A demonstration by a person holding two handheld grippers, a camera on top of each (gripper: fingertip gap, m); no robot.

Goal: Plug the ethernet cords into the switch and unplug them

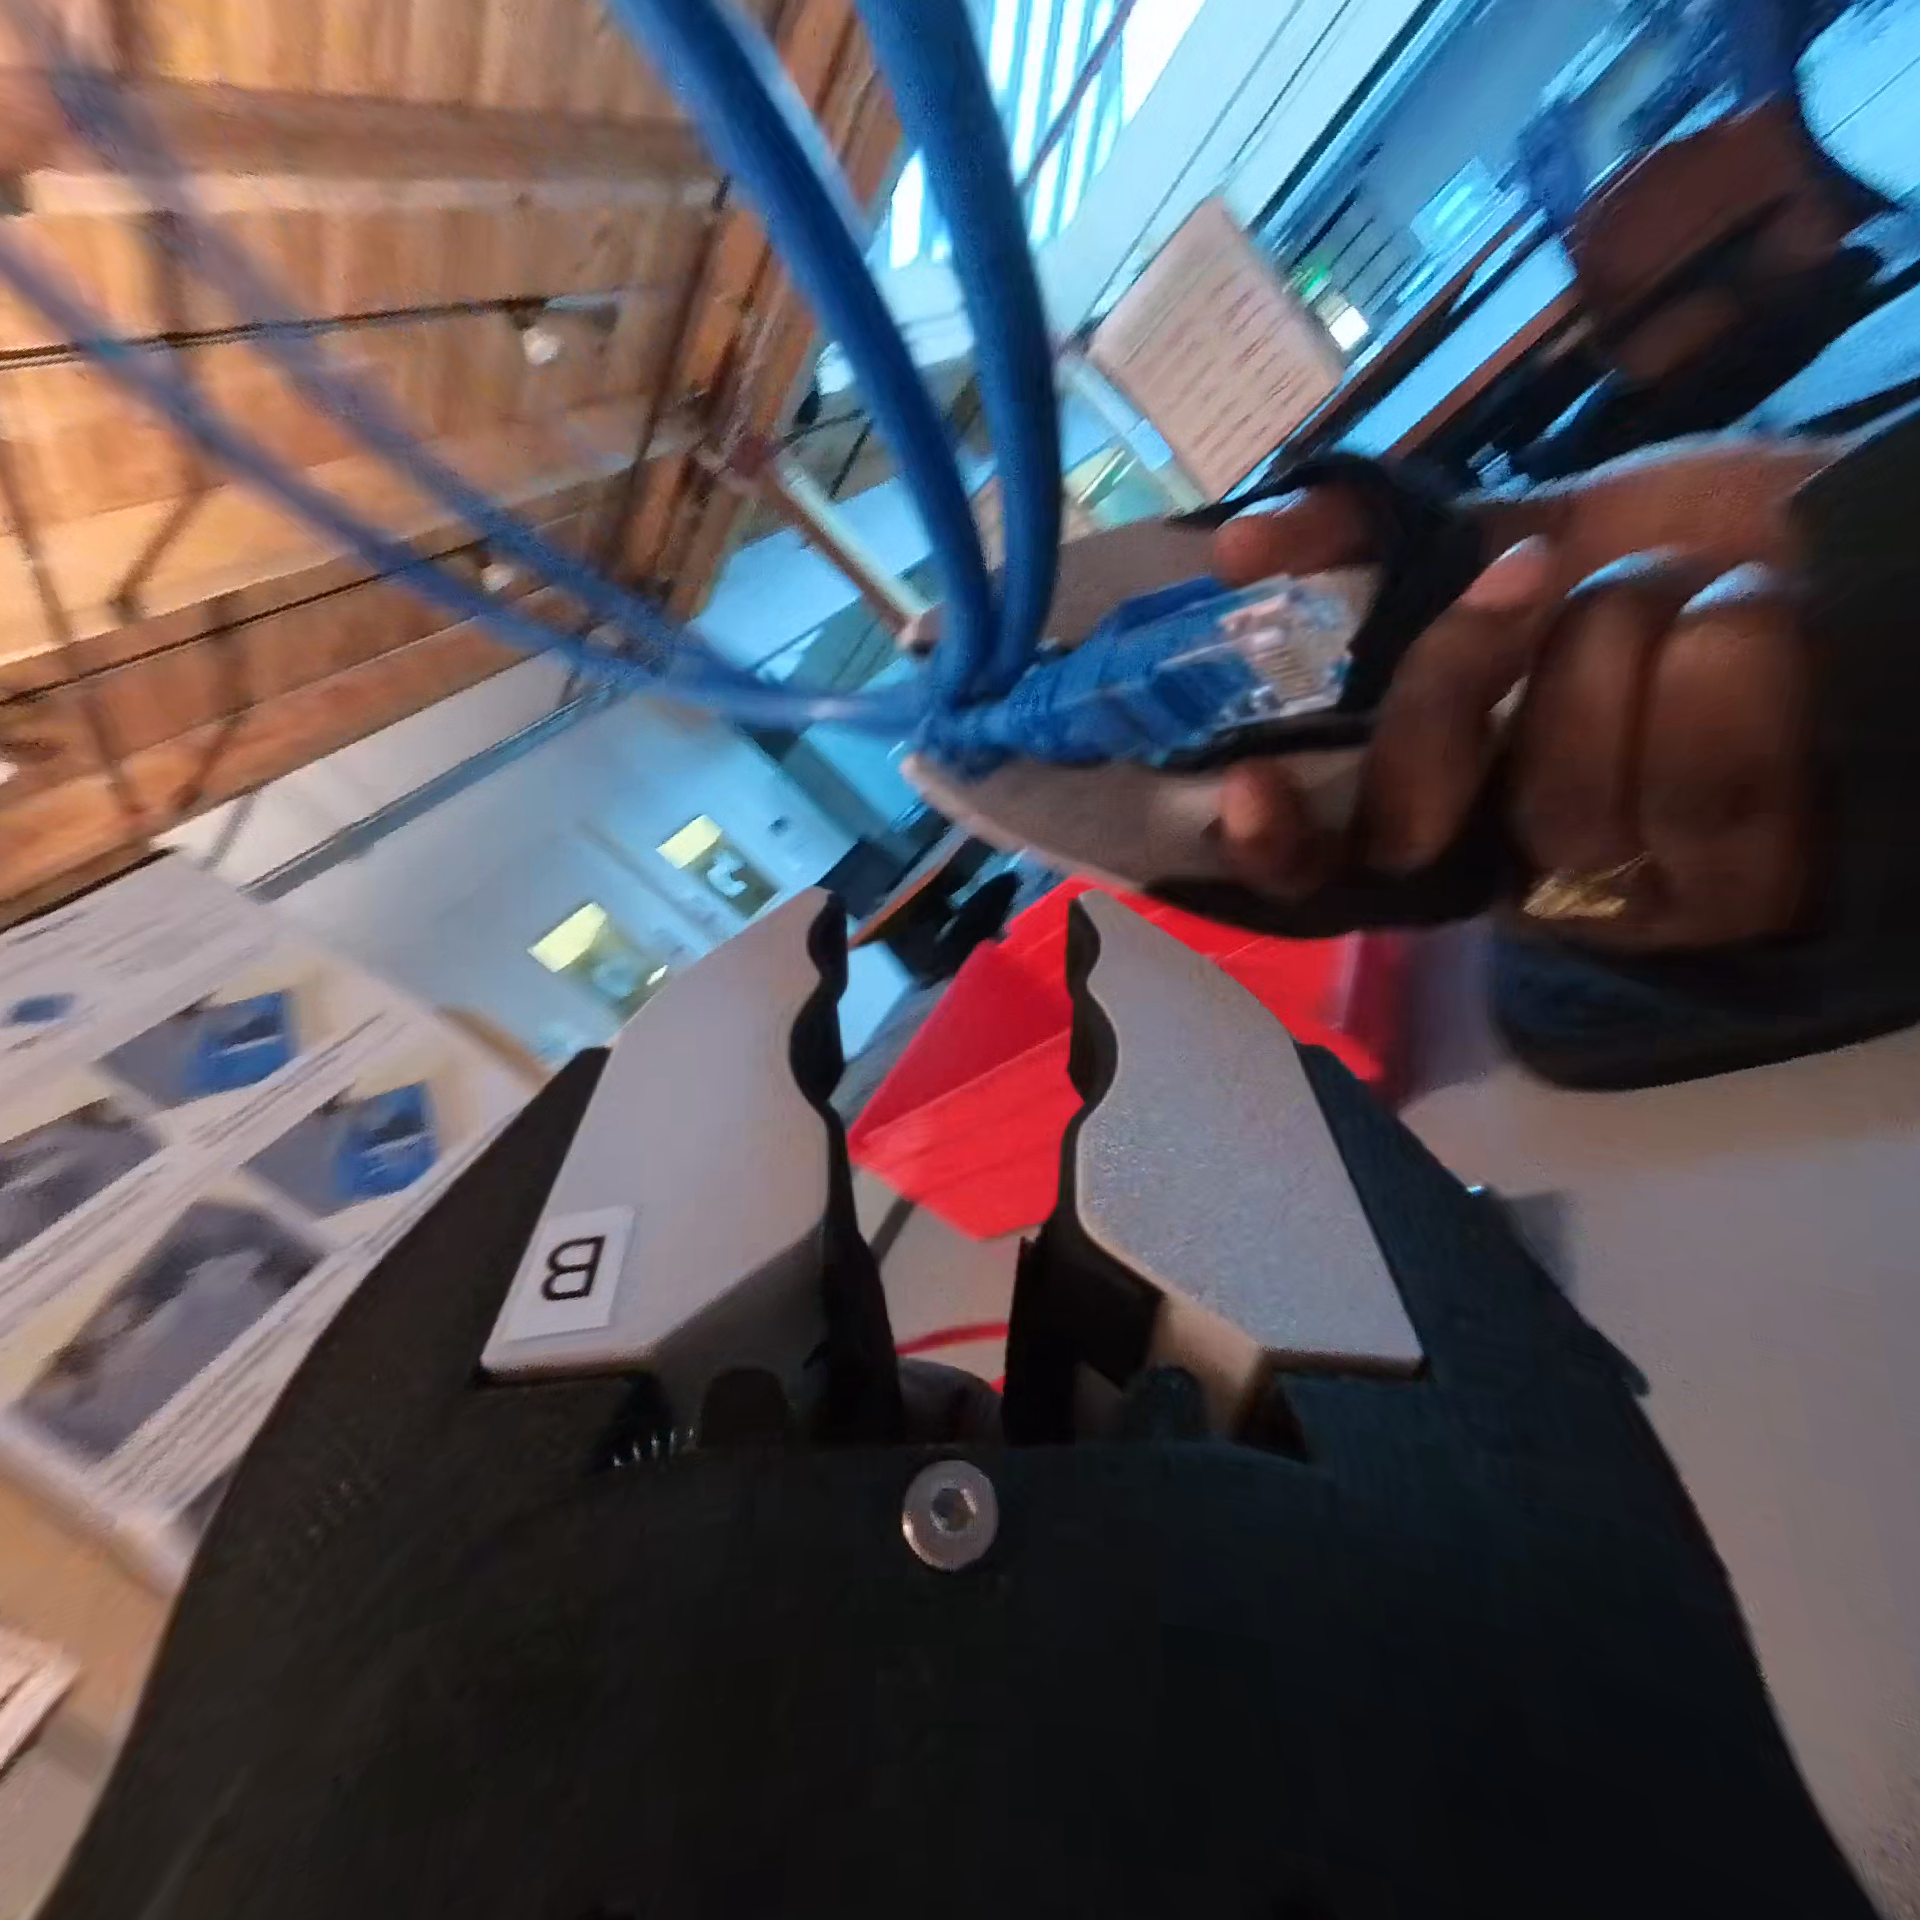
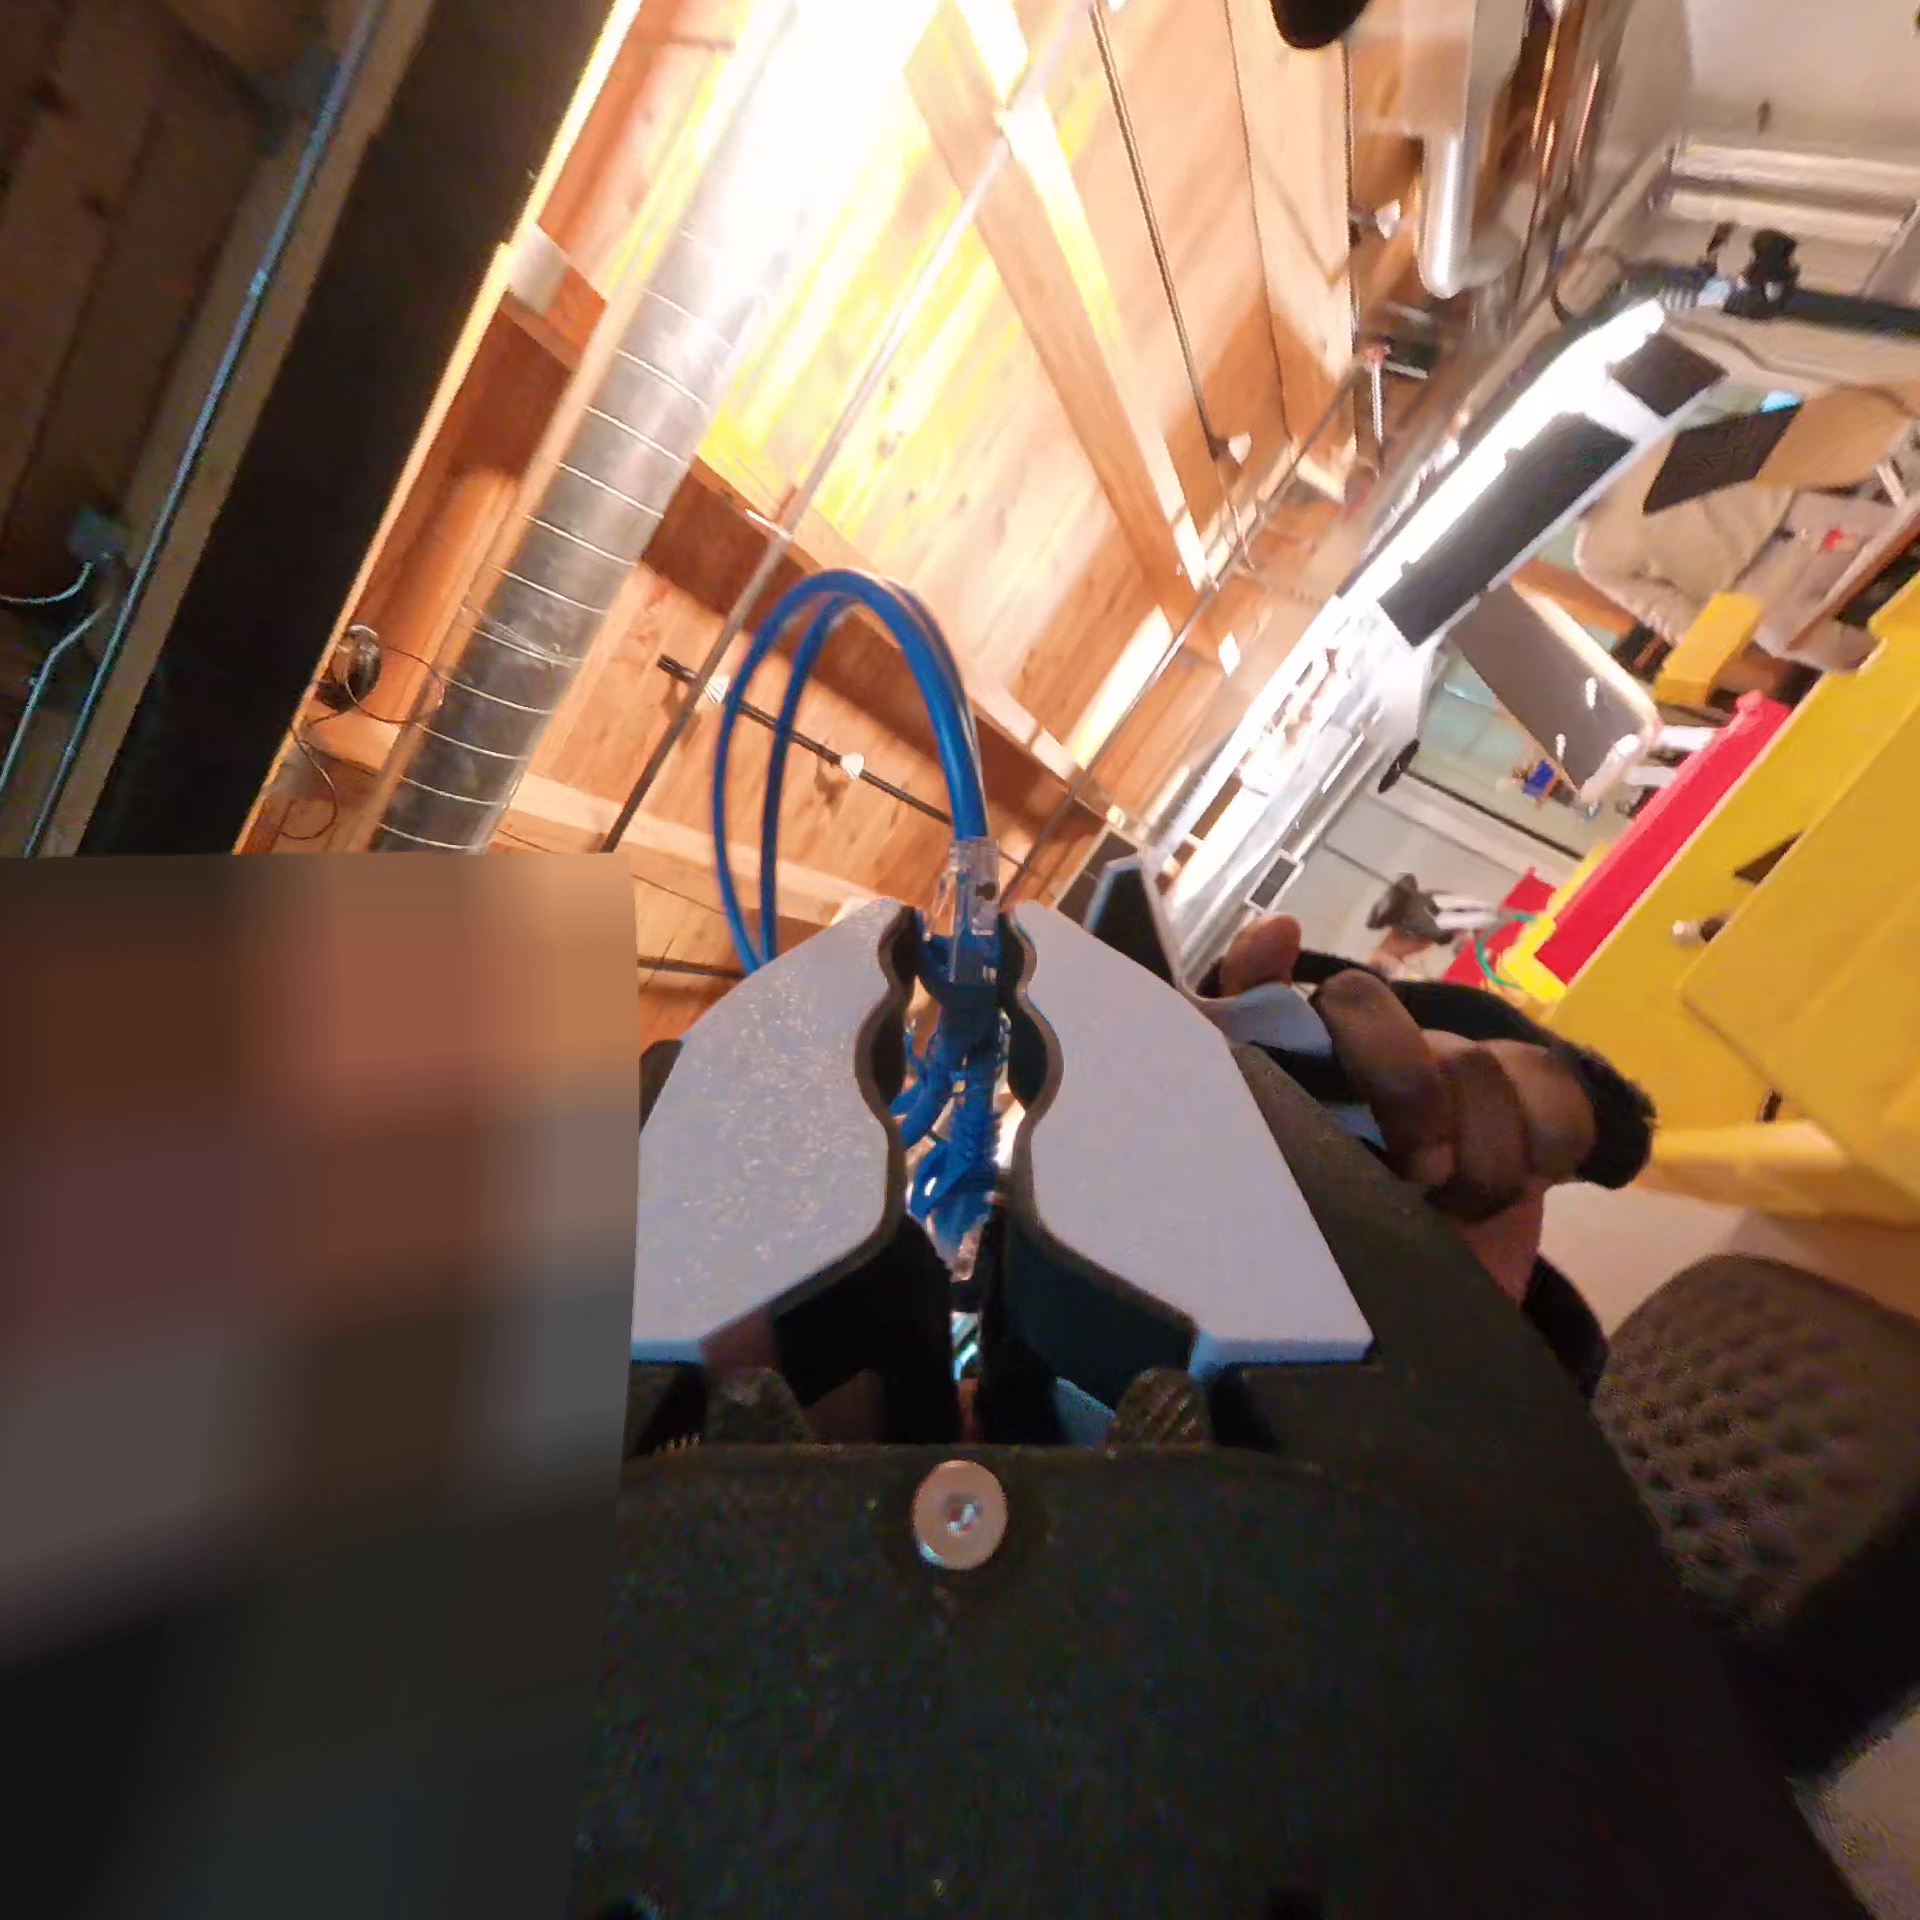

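Two tools up in the air, both tilted toward the timber ceiling point(image 2: 852, 343). Right tool point(image 2: 961, 925) pinching a bundle of blue ethernet cords point(image 2: 961, 1039), one clear plug point(image 2: 968, 878) poking out past the tips, another plug end down between the fingers, loops arching overhead. Same bundle visible from the left wrist view: plugs point(image 1: 1195, 675) clamped in the far tool, cords point(image 1: 966, 364) sweeping up and out of frame. Left tool point(image 1: 956, 914) spread a little, holding nothing, pointed toward that bundle with a red bin point(image 1: 987, 1101) beyond it on the pale worktop point(image 1: 1662, 1299). A person's hand point(image 1: 1621, 727) wrapped round the right tool's grip.

No switch anywhere in either view, so nothing plugged in as far as can be told. Cannot tell whether a plug-and-unplug round is already over or none begun. Likely left, if none begun: bringing the cords down to the switch, singling out one plug, seating each, then pulling them all free.
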